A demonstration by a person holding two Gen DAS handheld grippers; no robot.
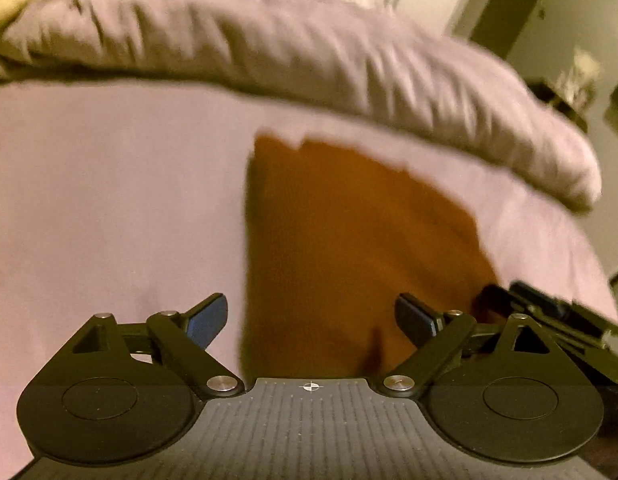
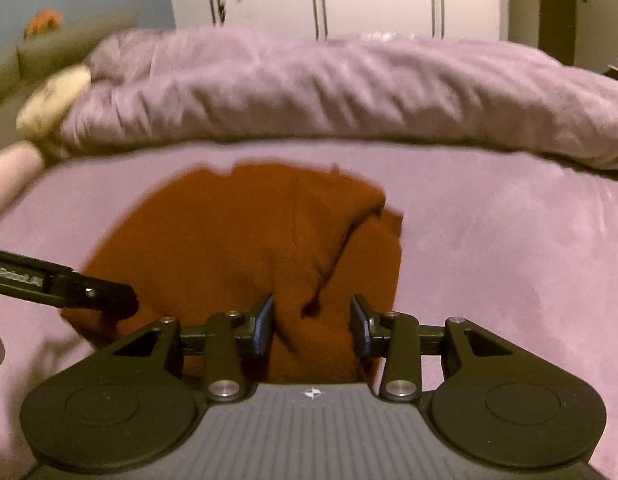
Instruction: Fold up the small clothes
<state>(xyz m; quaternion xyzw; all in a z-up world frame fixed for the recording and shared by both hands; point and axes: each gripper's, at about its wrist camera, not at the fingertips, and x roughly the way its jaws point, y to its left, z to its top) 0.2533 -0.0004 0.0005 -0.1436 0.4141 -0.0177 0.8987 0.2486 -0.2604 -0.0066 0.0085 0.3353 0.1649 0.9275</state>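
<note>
- Right now the right gripper (image 2: pixel 312 326) is standing half open around a raised fold of the rust garment (image 2: pixel 245 240), pads apparently not pressing.
- Meanwhile the left gripper (image 1: pixel 311 320) is hanging wide open and empty over the garment's near edge.

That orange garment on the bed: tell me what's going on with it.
A person is folding the rust-orange garment on the purple bedsheet, with a hand-held gripper in each hand. The right hand-held gripper straddles a bunched fold at its near edge. The left hand-held gripper hovers wide open above it, holding nothing.
</note>
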